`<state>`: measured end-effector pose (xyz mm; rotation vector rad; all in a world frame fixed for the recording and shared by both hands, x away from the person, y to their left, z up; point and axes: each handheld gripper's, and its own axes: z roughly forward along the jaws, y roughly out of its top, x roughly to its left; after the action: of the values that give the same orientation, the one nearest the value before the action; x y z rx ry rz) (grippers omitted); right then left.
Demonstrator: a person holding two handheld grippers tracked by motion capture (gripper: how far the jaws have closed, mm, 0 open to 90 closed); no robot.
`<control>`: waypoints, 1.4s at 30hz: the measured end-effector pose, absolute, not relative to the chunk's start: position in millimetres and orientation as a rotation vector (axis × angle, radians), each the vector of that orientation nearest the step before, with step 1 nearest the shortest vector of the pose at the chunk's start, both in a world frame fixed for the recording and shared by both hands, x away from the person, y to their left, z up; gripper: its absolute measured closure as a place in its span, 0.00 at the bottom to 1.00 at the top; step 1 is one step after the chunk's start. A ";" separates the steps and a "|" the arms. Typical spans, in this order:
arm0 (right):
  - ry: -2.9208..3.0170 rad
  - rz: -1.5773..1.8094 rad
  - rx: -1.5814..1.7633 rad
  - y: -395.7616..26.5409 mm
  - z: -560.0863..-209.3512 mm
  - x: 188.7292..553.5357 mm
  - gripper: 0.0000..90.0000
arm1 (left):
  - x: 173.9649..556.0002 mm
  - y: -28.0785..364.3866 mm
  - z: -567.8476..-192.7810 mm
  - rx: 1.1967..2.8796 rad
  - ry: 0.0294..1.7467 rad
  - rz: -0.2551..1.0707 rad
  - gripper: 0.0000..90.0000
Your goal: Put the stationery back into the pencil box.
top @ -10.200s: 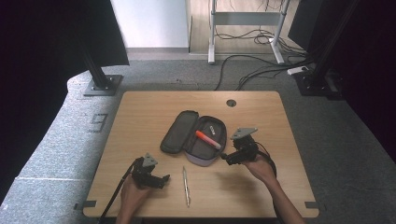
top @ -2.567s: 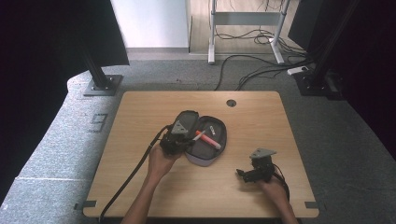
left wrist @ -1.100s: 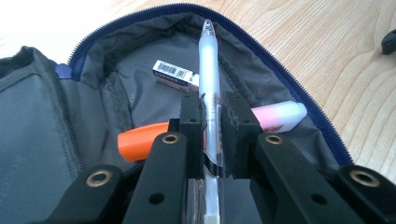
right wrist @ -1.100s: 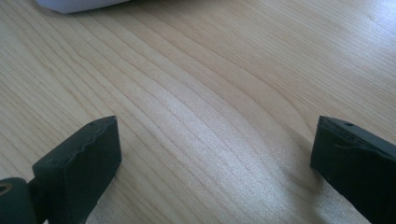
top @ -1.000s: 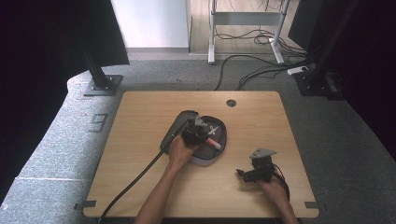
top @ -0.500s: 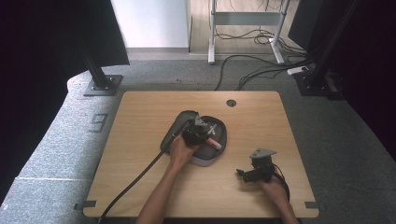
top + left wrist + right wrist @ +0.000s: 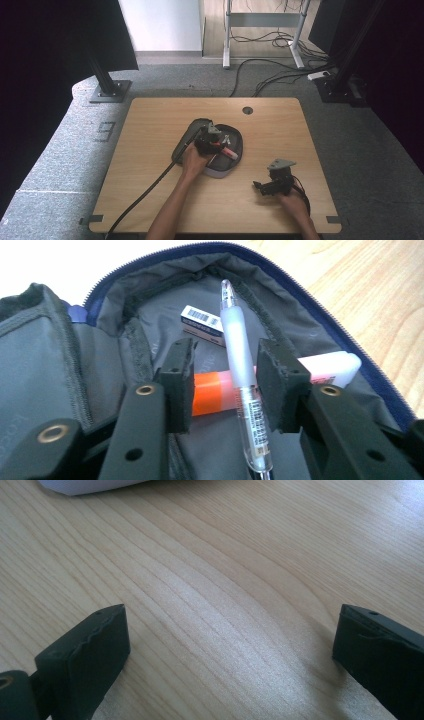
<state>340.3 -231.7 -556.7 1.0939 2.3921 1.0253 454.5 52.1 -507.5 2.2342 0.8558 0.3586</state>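
While the left claw (image 7: pixel 225 385) has just loosened around the pen (image 7: pixel 240 370), the marker (image 7: pixel 220 390) lies half hidden.

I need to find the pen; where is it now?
In the left gripper view the pen lies inside the open pencil case, across the orange marker.

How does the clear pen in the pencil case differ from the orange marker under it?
The clear pen is slim and see-through, with a frosted grip; the orange marker is thicker and opaque, orange with a pale cap. The pen lies on top, running away from the camera between the left gripper's parted jaws, which have just been opening; the marker lies underneath, crosswise. Both rest inside the open pencil case.
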 end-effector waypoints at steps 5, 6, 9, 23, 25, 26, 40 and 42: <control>2.392 1.026 1.094 -231.7 -556.7 340.3 0.01 | 455.9 53.2 -506.6 2.235 0.871 0.377 0.58; 2.392 1.025 1.094 -231.7 -556.7 340.3 0.01 | 456.1 53.5 -506.4 2.236 0.871 0.377 0.56; 2.392 1.025 1.094 -231.8 -556.6 340.3 0.01 | 456.1 54.2 -505.1 2.228 0.877 0.374 0.53; 2.392 1.025 1.094 -231.7 -556.7 340.3 0.01 | 454.1 58.8 -497.0 2.187 0.882 0.256 0.27; 2.392 1.025 1.094 -231.7 -556.7 340.3 0.01 | 452.8 60.1 -494.9 2.193 0.865 0.228 0.23; 2.392 1.025 1.094 -231.7 -556.7 340.3 0.01 | 452.0 60.4 -493.7 2.194 0.860 0.219 0.20; 2.392 1.025 1.093 -231.7 -556.6 340.3 0.01 | 434.6 68.3 -471.3 2.184 0.804 0.205 0.09; 2.392 1.024 1.093 -231.7 -556.6 340.3 0.01 | 432.1 69.6 -469.1 2.183 0.799 0.209 0.09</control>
<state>340.3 -231.7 -556.6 1.0929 2.3917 1.0244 432.1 69.6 -469.1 2.1827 0.7988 0.2087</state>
